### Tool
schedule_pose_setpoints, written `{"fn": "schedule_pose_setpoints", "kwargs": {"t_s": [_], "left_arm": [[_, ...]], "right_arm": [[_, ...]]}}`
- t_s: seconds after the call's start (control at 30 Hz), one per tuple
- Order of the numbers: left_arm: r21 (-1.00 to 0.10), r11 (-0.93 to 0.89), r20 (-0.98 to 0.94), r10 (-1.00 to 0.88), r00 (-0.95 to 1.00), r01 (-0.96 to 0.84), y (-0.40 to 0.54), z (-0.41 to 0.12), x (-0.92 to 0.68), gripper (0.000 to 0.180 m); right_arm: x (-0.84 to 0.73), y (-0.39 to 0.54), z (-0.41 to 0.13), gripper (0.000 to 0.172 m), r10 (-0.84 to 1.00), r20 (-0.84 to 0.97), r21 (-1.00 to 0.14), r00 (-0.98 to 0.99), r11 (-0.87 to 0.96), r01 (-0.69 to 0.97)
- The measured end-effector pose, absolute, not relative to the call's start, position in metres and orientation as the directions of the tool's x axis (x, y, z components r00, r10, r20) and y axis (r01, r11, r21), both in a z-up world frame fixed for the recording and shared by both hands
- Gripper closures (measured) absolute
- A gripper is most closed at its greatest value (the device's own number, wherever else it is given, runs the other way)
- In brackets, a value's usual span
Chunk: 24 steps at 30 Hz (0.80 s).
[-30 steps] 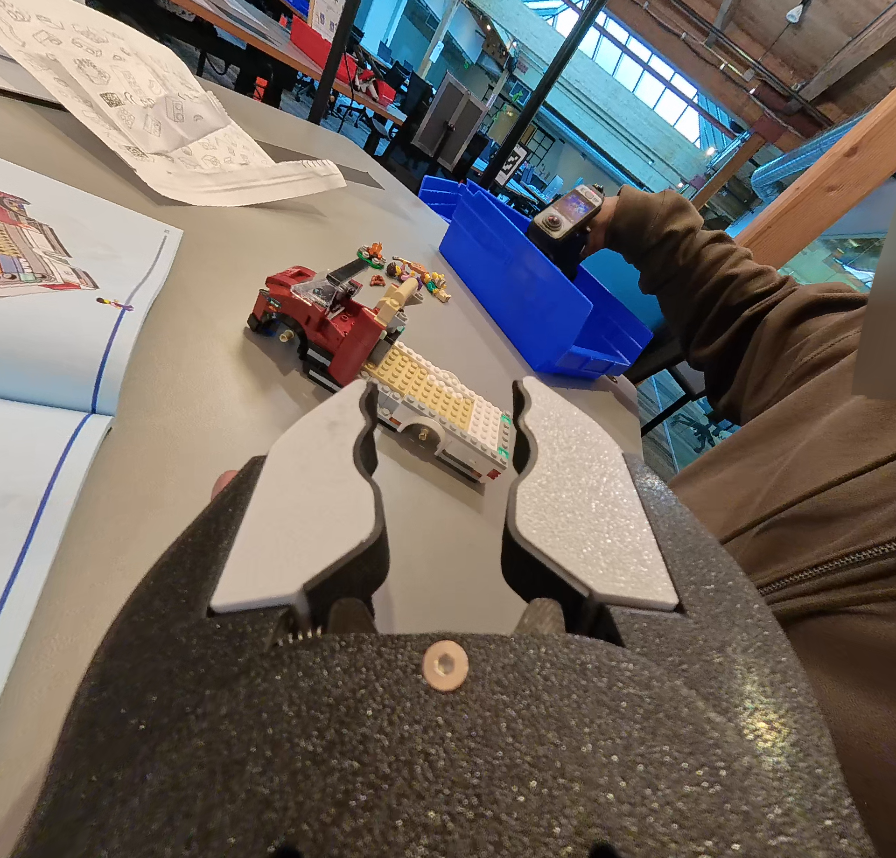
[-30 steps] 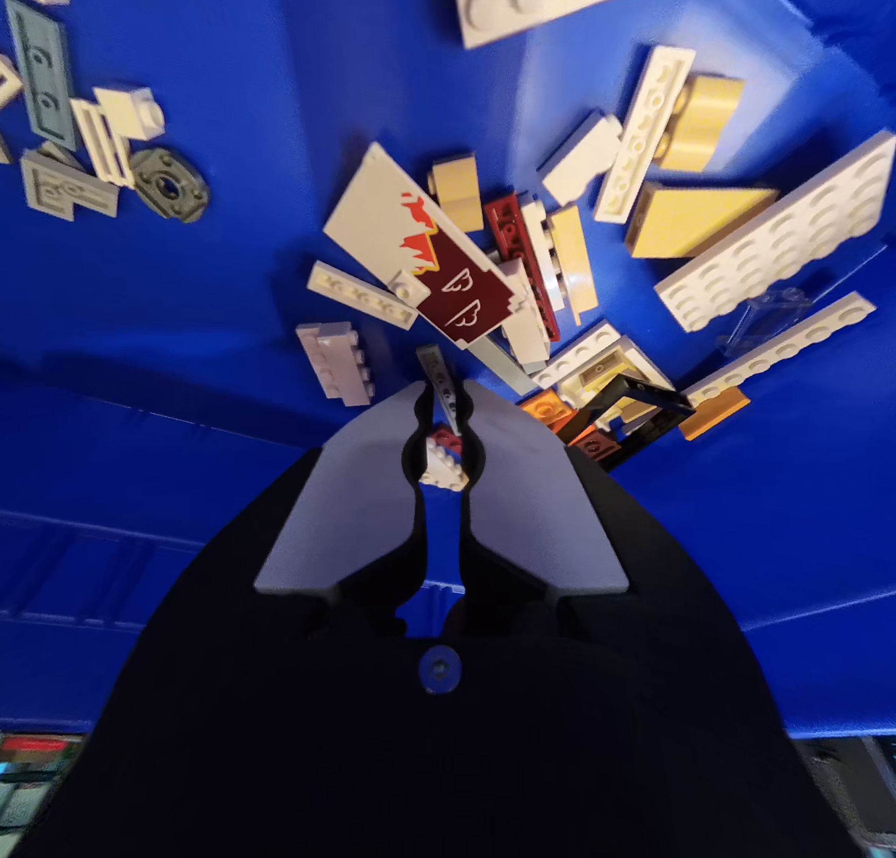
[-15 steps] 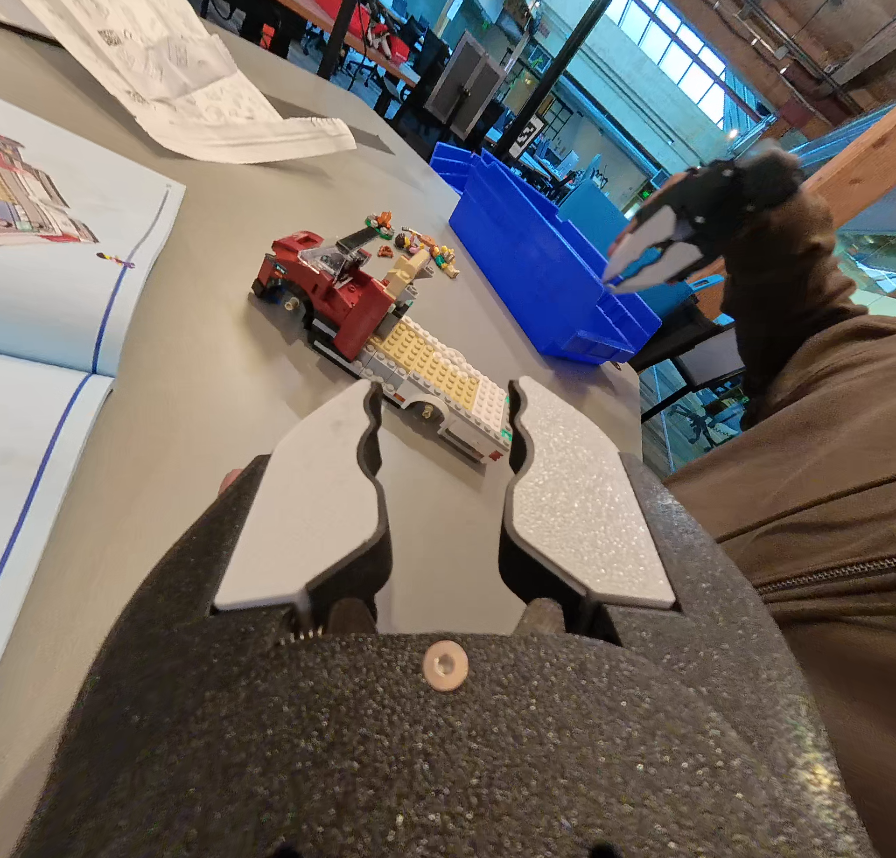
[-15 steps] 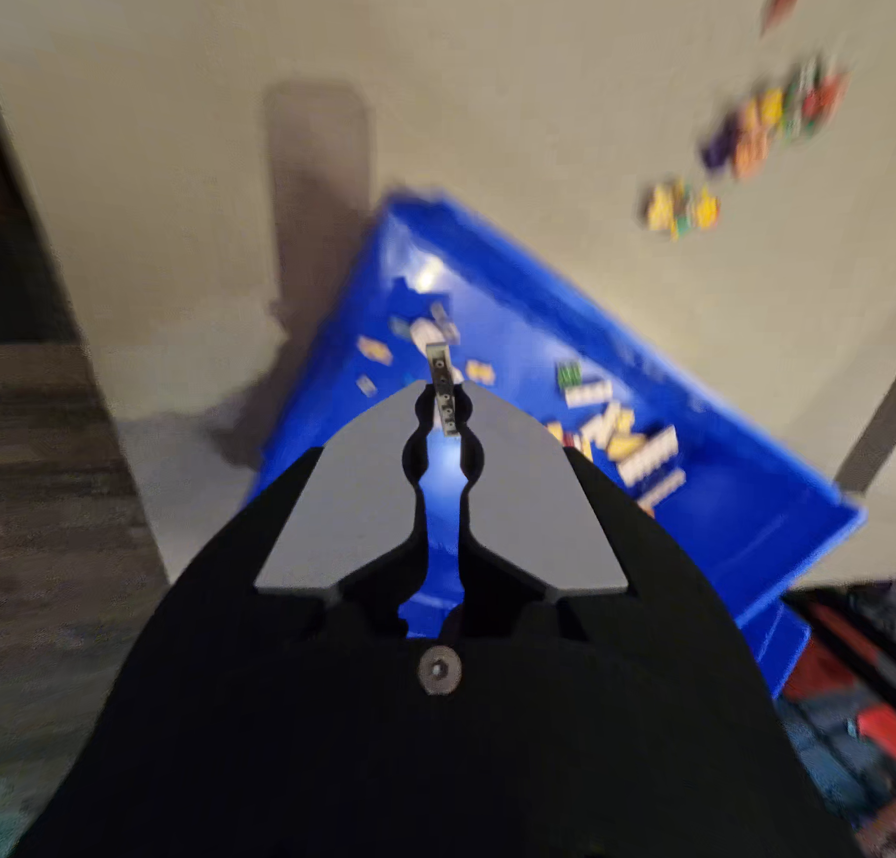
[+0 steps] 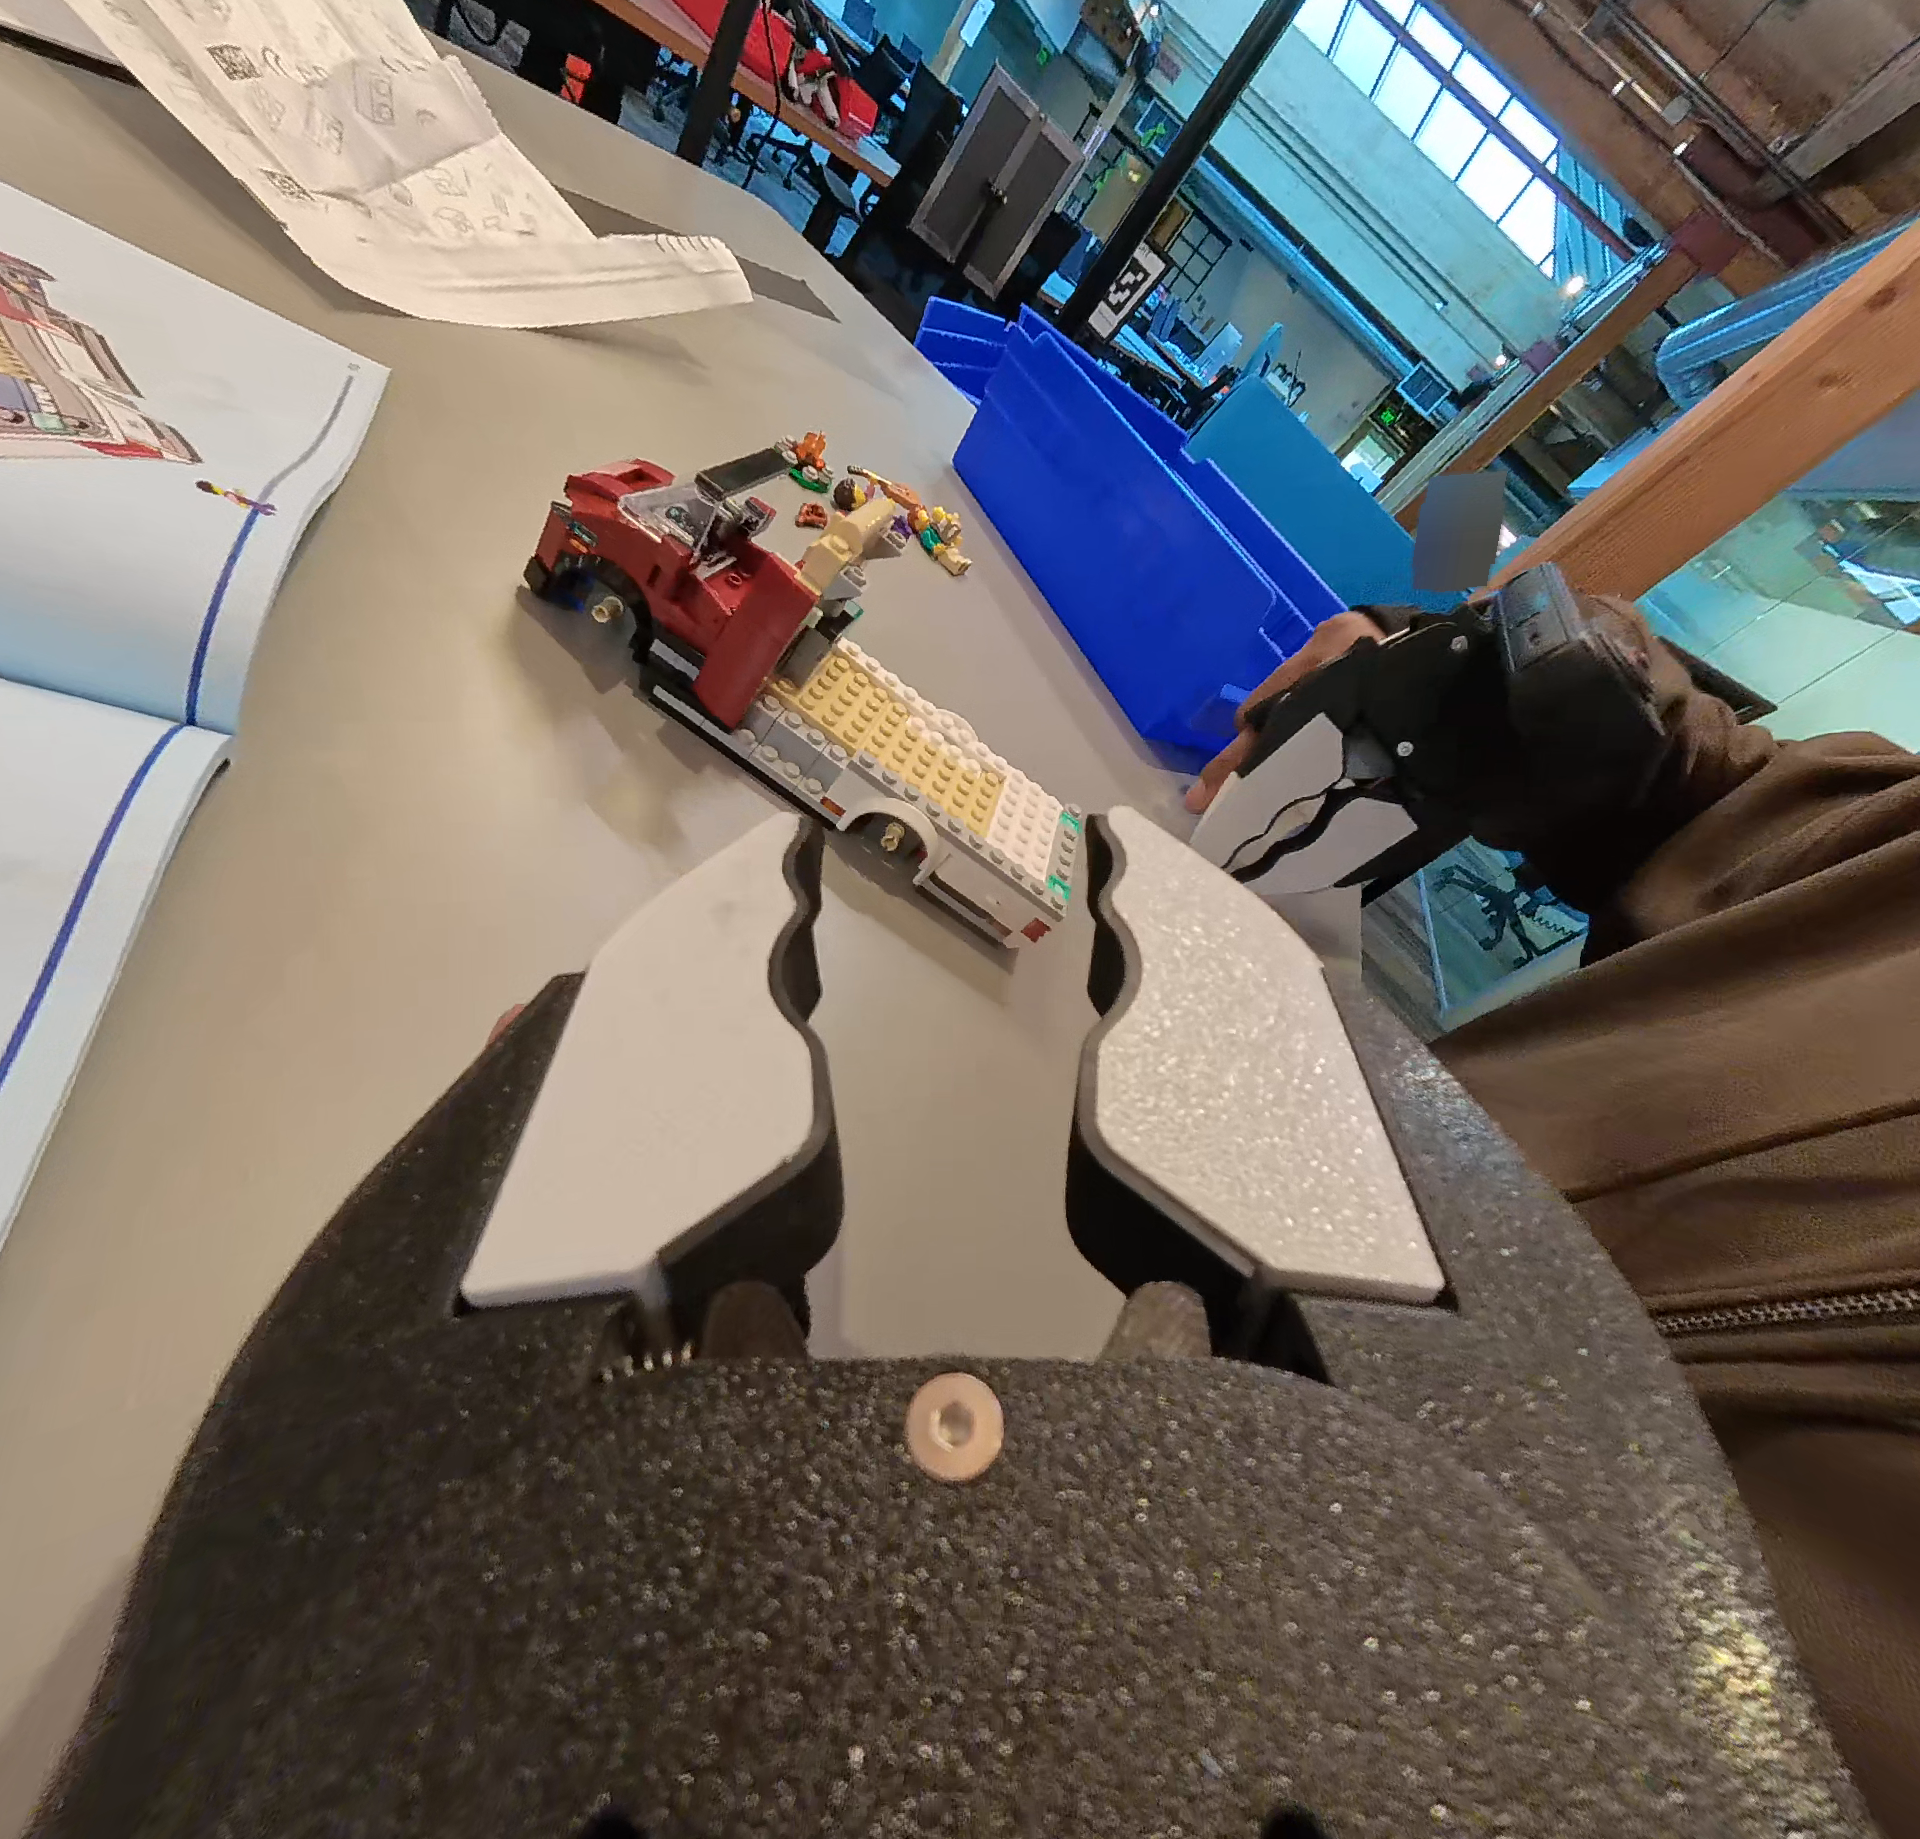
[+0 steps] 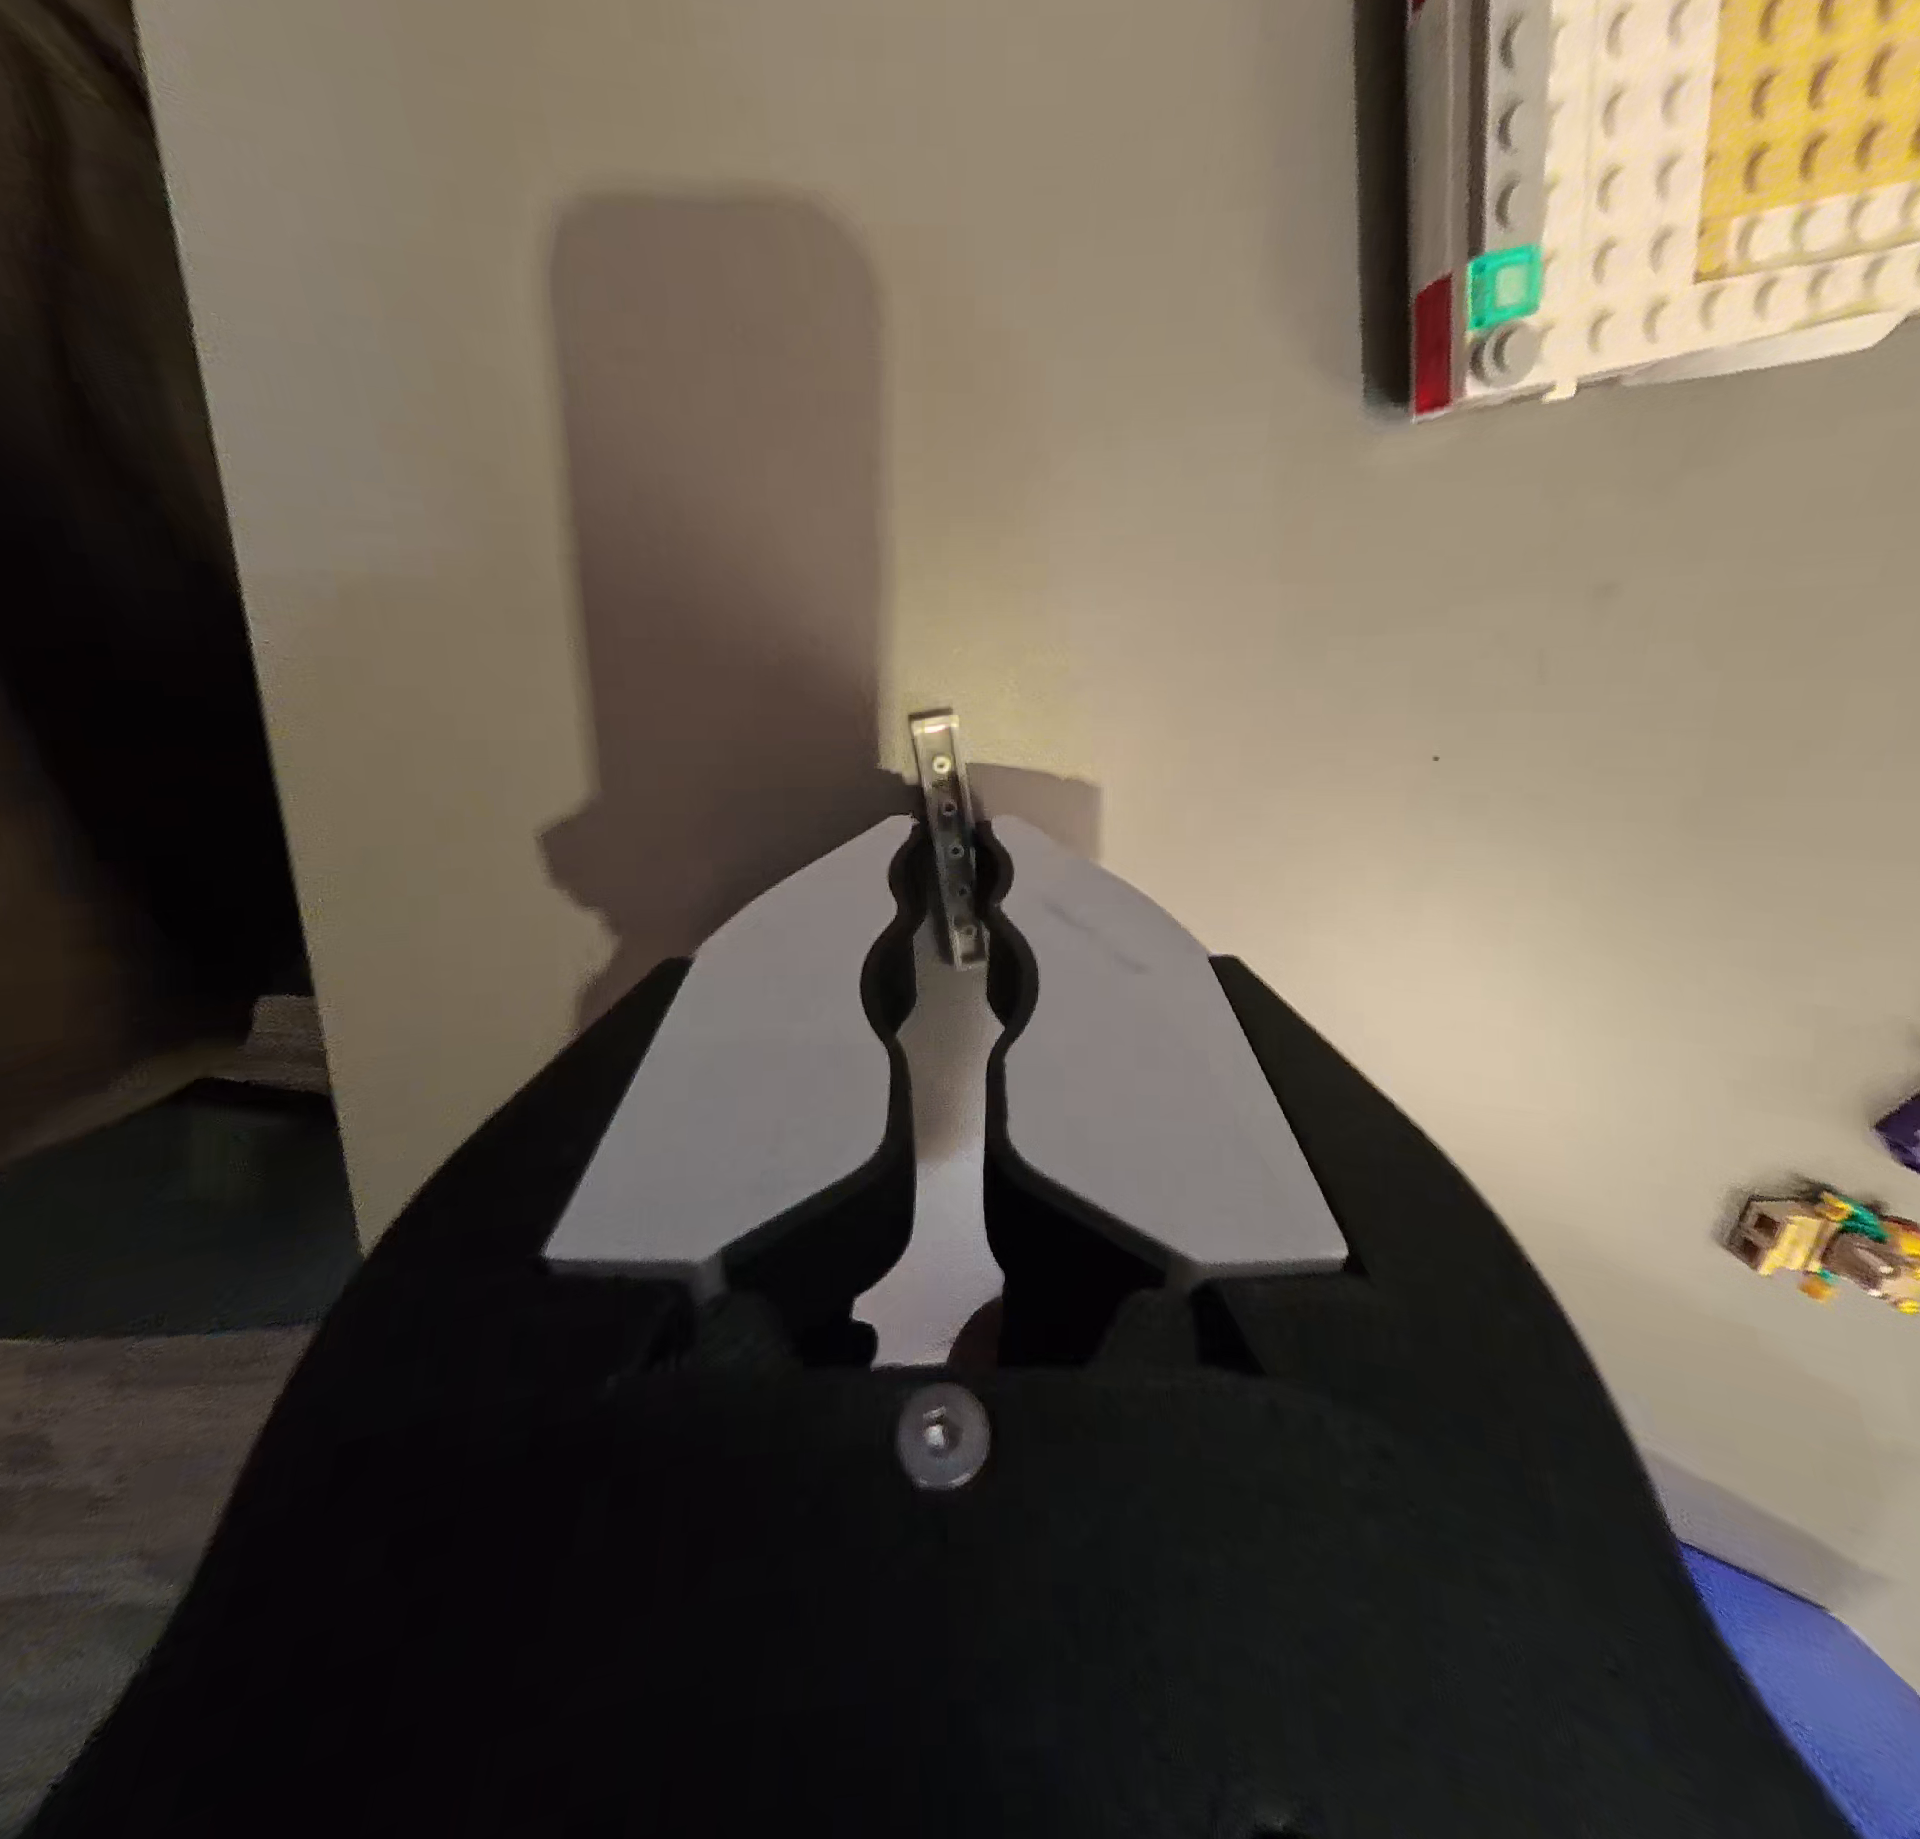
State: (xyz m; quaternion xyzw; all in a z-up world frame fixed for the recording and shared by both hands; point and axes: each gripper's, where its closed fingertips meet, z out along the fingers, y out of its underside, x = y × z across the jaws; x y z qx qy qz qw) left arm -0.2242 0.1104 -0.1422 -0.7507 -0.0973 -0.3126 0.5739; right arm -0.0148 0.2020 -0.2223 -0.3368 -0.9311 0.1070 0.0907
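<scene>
Left wrist view: left tongs spread wide, nothing between them, low over the grey desk. Brick truck sits just ahead; its white tail end lies right at the tips, closest to the right-hand tip, contact not clear. Blue bin further ahead on the right, small loose figures beyond the truck cab, open instruction booklet off to the left. Right tongs show just right of the left ones, tips nearly together

Right wrist view: right tongs pinching a thin grey studded strip edge-on, both tips pressing its sides, about half of it sticking out past the tips. Truck tail up ahead to the right, well apart. One small figure off to the right

Risks, my read: strip is gripped on narrow faces, so any twist or bump against the desk could pivot or pop it out. Spread left tongs so close to the truck could nudge it out of line
</scene>
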Motion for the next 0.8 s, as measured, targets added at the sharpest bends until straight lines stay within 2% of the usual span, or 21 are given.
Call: {"fn": "schedule_pose_setpoints", "kwargs": {"t_s": [0.2, 0.47, 0.57, 0.8], "left_arm": [[-0.797, -0.337, 0.583, -0.215, 0.783, 0.501, 0.111, -0.144, -0.223, 0.131], [-0.774, -0.355, 0.615, -0.223, 0.757, 0.524, 0.112, -0.145, -0.223, 0.132], [-0.769, -0.366, 0.621, -0.234, 0.748, 0.524, 0.113, -0.145, -0.222, 0.132], [-0.771, -0.338, 0.625, -0.233, 0.745, 0.54, 0.111, -0.142, -0.226, 0.132]], "right_arm": [[-0.001, 0.212, -0.179, 0.157, 0.704, 0.061, -0.379, -0.708, 0.673, 0.636], [0.055, 0.311, -0.11, 0.156, 0.753, 0.148, -0.328, -0.641, 0.649, 0.687], [0.066, 0.372, -0.121, 0.154, 0.785, 0.152, -0.326, -0.601, 0.613, 0.72], [0.074, 0.495, -0.186, 0.147, 0.809, 0.128, -0.13, -0.574, 0.587, 0.799]]}}
